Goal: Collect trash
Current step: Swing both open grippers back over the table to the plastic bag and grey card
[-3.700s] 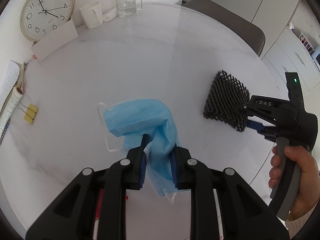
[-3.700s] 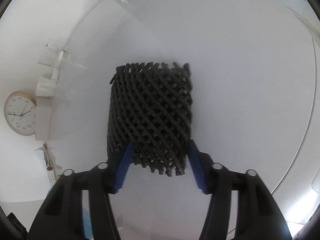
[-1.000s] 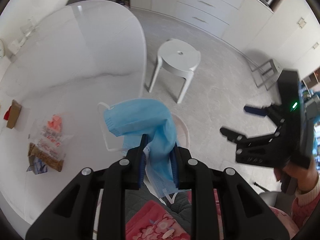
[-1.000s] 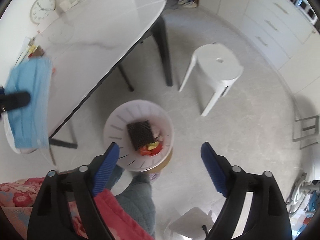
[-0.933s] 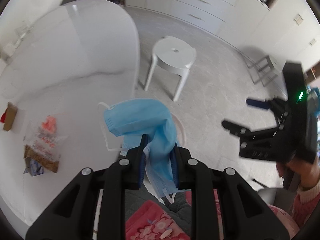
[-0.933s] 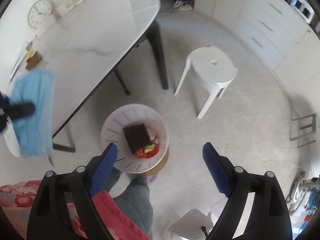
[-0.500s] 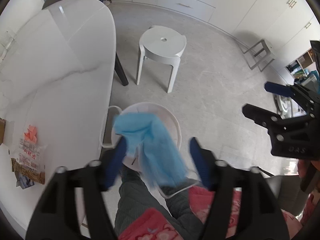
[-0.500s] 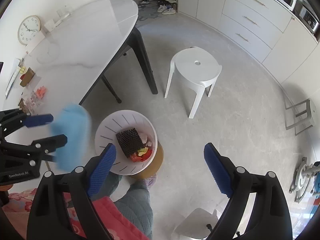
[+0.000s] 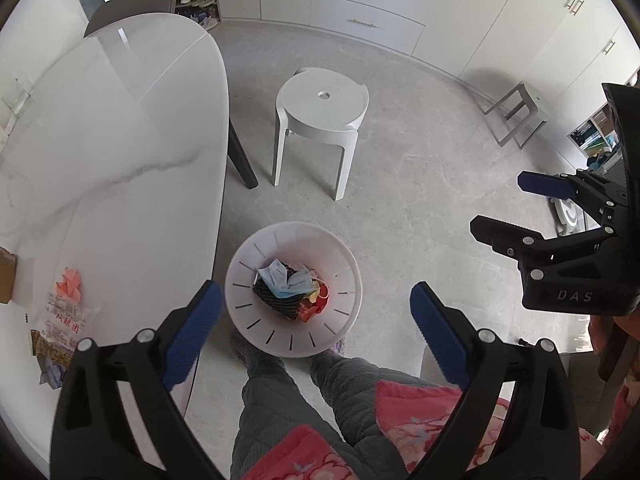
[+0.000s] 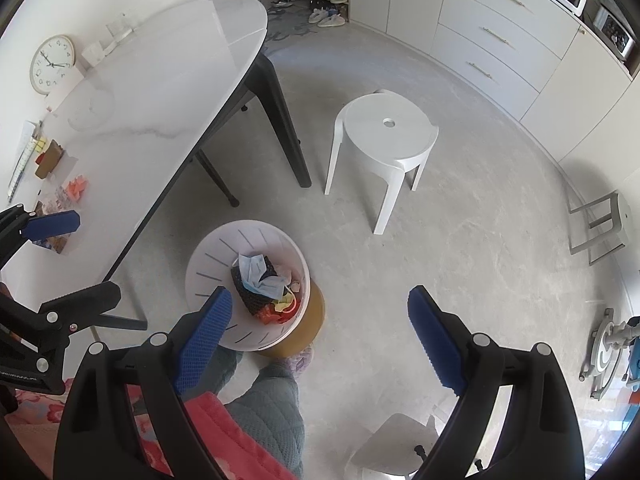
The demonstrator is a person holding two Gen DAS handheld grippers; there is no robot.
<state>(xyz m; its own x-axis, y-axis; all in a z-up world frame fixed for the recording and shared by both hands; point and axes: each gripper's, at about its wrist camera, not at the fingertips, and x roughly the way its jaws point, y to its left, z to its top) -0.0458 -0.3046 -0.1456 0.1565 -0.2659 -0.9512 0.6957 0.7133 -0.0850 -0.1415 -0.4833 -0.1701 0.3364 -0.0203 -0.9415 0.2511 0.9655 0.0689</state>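
Note:
A white slotted trash bin (image 9: 349, 308) (image 10: 199, 266) stands on the floor beside the table. In it a blue face mask (image 9: 280, 278) (image 10: 256, 272) lies on top of a black foam net (image 9: 276, 301) (image 10: 250, 300) and some red and yellow scraps. My left gripper (image 9: 314, 304) hangs straight above the bin, its jaws opening wide with nothing between them. My right gripper (image 10: 320, 300) is open and empty too, just right of the bin. Each gripper shows in the other's view: right gripper (image 9: 498, 204), left gripper (image 10: 96, 254).
The white marble table (image 9: 120, 140) (image 10: 160, 80) runs along the left, with snack packets (image 9: 64, 312) near its edge and a clock (image 10: 52, 64) at the back. A white stool (image 9: 322, 100) (image 10: 386, 128) stands beyond the bin. The person's legs (image 9: 280, 400) are below.
The left gripper has opened and let go of the blue mask, which has dropped into the bin onto the black net. The right gripper stays open.

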